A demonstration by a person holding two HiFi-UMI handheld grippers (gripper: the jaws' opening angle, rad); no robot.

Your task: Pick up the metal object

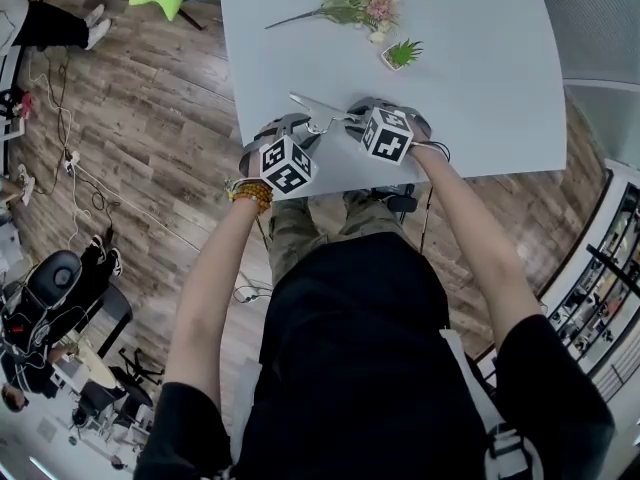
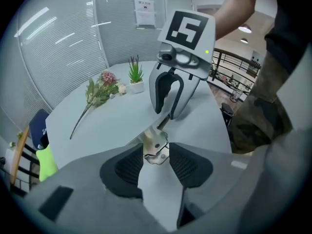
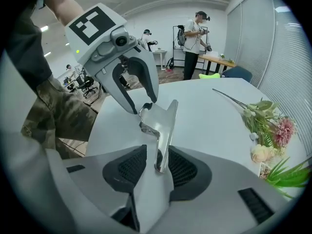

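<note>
Metal object (image 1: 312, 105) at near table (image 1: 480, 88) edge, flowers (image 1: 360, 3), potted plant (image 1: 402, 55) behind it

- The head view is looking steeply down from above the person onto the table (image 1: 500, 68).
- The left gripper view is sitting low, closely facing the right gripper (image 2: 168, 112).
- The right gripper view is facing the opposite way, at the left gripper (image 3: 142, 105).
- All three are sharing the metal object (image 3: 165, 130) and the flowers (image 3: 265, 121).

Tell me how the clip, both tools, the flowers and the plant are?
Shiny silver metal clip: between both tools, gripped by the left one.
Left tool: shut on the clip's handle.
Right tool: open around the clip's plate.
Pink-and-green flower sprig: lying on the grey table.
Small green plant in white pot: upright.
</note>
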